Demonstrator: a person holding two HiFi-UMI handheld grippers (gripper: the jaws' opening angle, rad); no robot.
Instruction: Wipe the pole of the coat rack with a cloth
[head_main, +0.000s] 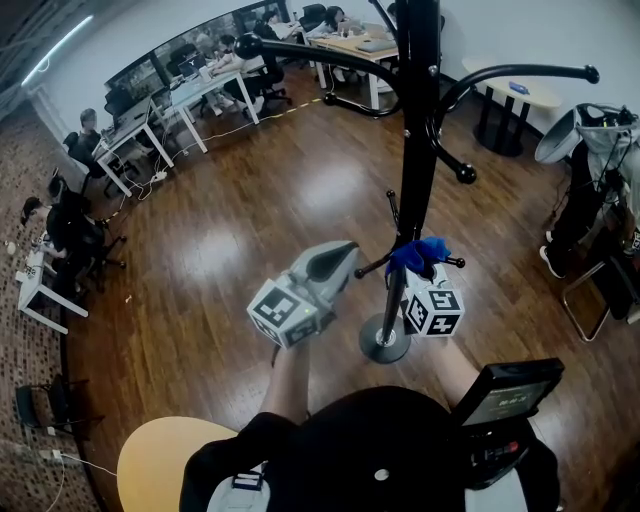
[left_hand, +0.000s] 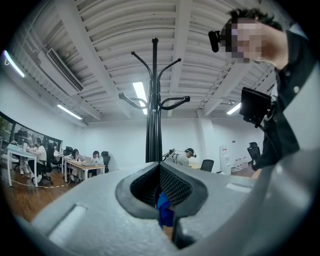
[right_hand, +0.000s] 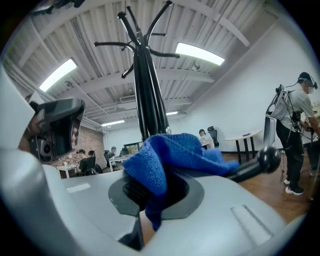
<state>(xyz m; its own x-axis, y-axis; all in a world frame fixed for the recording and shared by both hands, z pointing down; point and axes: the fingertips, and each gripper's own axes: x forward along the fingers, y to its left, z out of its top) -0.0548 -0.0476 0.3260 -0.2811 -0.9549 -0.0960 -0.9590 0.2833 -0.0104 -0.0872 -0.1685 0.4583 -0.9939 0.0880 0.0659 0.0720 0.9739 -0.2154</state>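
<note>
Blue terry cloth (right_hand: 170, 155), soft and limp, clamped in the right gripper (right_hand: 151, 196), with a thick fold spilling over the jaw tops and a tail hanging below. Pressed against or just beside the black metal pole (head_main: 415, 150) low down, near the short lower pegs (head_main: 452, 263) and above the round base (head_main: 385, 342) on the wooden floor (head_main: 220, 230); hard to judge true contact from the head view. Left gripper (head_main: 345, 255) empty, jaws drawn almost together with a mere slit between, poised just beside the pole at much the same height and pointing at it. Probably light and compliant: likely to drape round the pole's curve rather than resist, likely also to drag and bunch under friction, so best pinched deep in the fold, not by an edge. Pole likely stiff, smooth and slippery, yet tall on a small base and so prone to rock under a sideways push. Worth steadying with the left gripper on the bare shaft, clear of the pegs, while wiping along its length.
</note>
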